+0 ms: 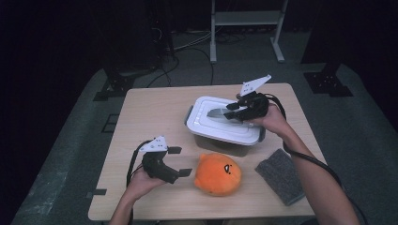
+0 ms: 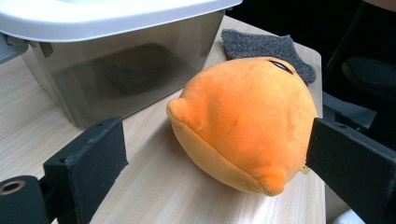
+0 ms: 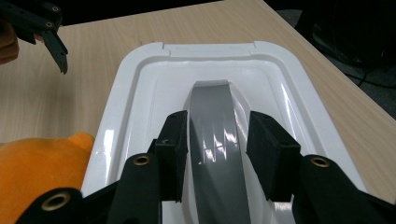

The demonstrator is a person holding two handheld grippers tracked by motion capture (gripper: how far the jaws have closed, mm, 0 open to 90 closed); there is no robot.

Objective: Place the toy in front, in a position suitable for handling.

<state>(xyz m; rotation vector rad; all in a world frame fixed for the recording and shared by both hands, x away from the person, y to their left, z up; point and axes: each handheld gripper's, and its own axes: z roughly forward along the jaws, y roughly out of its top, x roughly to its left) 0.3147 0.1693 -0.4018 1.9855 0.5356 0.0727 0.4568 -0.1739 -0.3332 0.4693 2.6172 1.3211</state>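
The right tool straddles the box lid's grey handle, its pads just off it. The left tool gapes wide, empty, beside the orange plush.

Storage box: translucent grey body, upright near the table's far right, closed by a white lid with a grey handle lying flat in its recess. Orange plush toy: rounded, lying just in front of the box.
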